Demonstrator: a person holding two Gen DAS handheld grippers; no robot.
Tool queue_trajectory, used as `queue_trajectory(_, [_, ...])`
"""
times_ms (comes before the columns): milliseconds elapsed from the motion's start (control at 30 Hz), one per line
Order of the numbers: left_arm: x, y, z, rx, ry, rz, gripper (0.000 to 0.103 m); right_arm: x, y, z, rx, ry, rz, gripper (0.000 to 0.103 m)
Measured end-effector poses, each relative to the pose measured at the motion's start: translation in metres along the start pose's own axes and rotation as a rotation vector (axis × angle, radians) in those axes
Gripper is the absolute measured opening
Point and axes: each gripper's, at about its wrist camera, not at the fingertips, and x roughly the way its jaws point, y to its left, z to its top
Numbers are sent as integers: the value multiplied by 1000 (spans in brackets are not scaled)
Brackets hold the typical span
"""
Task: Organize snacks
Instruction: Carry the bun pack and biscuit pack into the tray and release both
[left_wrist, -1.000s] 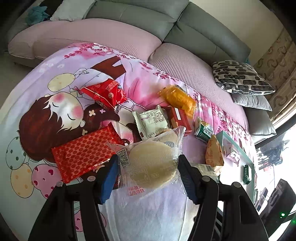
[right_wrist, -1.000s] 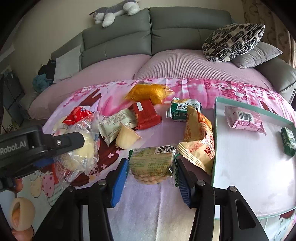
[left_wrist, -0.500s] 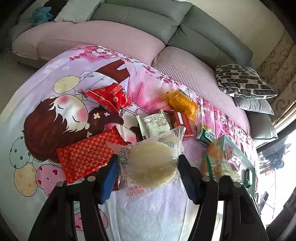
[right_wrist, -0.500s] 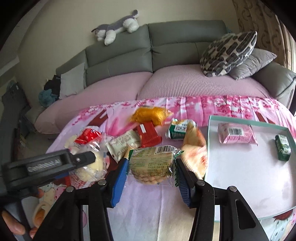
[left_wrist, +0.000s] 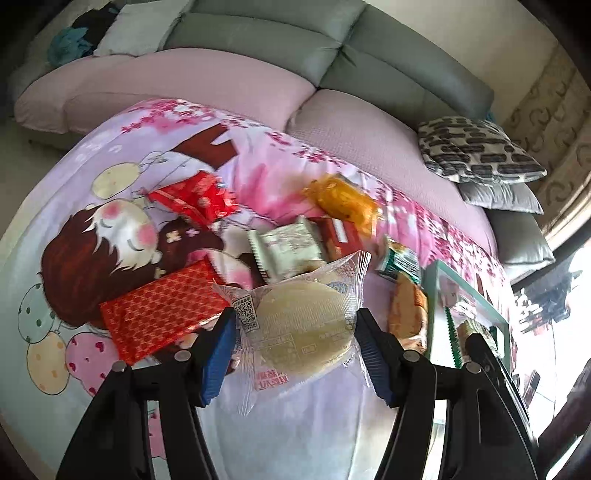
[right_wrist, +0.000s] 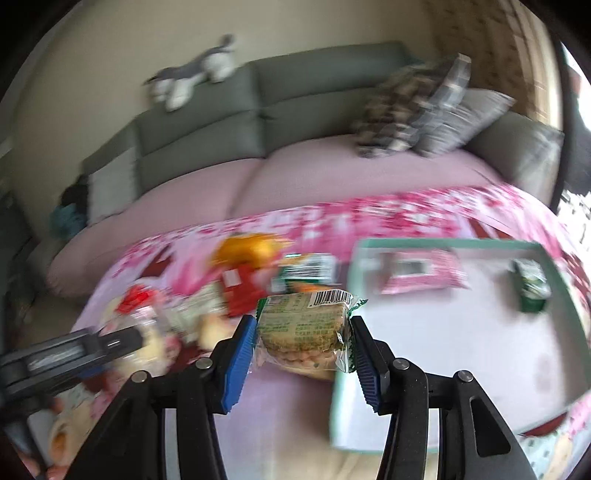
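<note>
Snacks on the move: the green cracker pack, clamped in the right gripper, has swung from the cluttered cloth to the teal tray edge, while the left gripper still pinches a round cake, awaiting its turn.

Bare tray floor between pink packet and green packet.

A cartoon-print cloth carries scattered snack packets — and a teal-rimmed tray.

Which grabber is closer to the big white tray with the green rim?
Right. The right gripper hangs at the white green-rimmed tray's near-left corner; the left gripper is farther left, over the cartoon-print cloth.
</note>
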Motion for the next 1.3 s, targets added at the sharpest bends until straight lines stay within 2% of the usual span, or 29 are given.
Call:
queue_trajectory(300, [6,-60,-6,148,28,-67,66,-4,-72,8,155,-24,-198,54])
queue_trajectory(700, [32,-155,-28,371,77,-163,66,-17,-156,2,352,-30,-390,54])
queue_trajectory(967, [63,-195,-38,450,123,-188,66,-22,-192,-6,437,-25,-459,54])
queue_trajectory(1300, [97,-224,-46,487,161,-188,66,-21,-205,-10,457,-24,-468,54])
